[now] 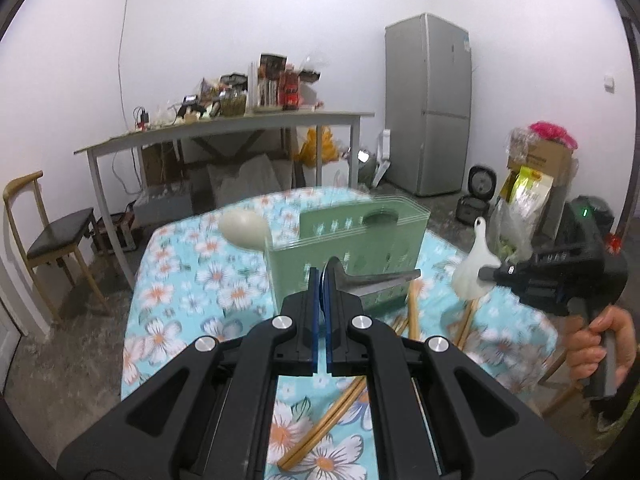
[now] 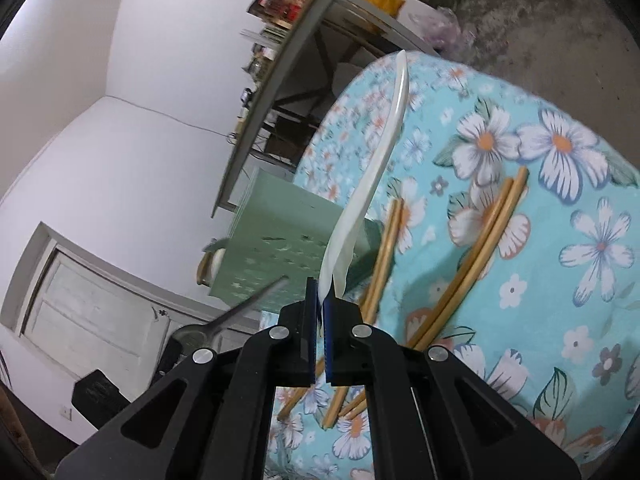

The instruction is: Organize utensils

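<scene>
Green caddy (image 1: 344, 256) at 12 o'clock. Left gripper (image 1: 325, 280) clamps metal spoon (image 1: 376, 278); right gripper (image 2: 323, 300) pinches white rice paddle (image 2: 372, 184) edgewise. Thin grips: either could twist loose over the chopsticks (image 2: 472, 256).

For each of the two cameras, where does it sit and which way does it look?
Left wrist: sits on the left gripper, shut on a metal spoon, facing level across the table toward the green utensil holder; the person's right hand shows.
Right wrist: sits on the right gripper, shut on a white rice paddle, rolled sideways, looking at chopsticks; no hand shows.
Shared: holder, spoon, paddle, chopsticks, floral tablecloth.
</scene>
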`<action>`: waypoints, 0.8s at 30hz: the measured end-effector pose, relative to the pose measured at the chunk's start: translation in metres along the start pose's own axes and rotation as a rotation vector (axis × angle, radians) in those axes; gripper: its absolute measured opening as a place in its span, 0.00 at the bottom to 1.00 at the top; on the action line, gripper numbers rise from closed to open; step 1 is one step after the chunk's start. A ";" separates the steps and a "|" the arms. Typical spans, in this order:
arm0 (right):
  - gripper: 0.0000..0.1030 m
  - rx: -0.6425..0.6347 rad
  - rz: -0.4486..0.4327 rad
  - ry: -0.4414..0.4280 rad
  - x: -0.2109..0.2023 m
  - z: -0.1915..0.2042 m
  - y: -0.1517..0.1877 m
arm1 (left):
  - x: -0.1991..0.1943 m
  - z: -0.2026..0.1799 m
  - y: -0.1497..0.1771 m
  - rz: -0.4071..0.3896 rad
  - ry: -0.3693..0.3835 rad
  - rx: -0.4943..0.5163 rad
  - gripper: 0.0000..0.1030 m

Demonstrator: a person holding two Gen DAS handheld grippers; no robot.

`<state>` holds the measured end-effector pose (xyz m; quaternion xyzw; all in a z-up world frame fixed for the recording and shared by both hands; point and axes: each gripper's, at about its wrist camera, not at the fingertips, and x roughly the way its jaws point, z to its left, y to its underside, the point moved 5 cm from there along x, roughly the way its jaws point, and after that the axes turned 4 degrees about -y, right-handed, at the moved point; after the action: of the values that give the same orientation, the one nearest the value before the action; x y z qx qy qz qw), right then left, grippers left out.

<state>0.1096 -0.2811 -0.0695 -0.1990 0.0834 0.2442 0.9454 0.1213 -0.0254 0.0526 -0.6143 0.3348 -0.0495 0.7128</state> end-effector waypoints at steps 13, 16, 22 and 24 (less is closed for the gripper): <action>0.03 -0.064 -0.022 -0.051 -0.009 0.011 0.000 | -0.044 0.027 -0.071 -0.115 -0.184 0.180 0.01; 0.03 -0.069 -0.021 -0.069 -0.011 0.012 0.001 | -0.030 0.031 -0.066 -0.049 -0.235 0.226 0.02; 0.03 -0.087 -0.027 -0.085 -0.014 0.014 -0.001 | -0.006 0.040 -0.065 -0.001 -0.299 0.261 0.02; 0.03 -0.089 -0.031 -0.085 -0.016 0.014 -0.001 | -0.002 0.040 -0.069 -0.004 -0.311 0.285 0.02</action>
<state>0.0976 -0.2832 -0.0526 -0.2314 0.0291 0.2411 0.9421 0.1648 -0.0077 0.1165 -0.5082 0.2090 -0.0025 0.8355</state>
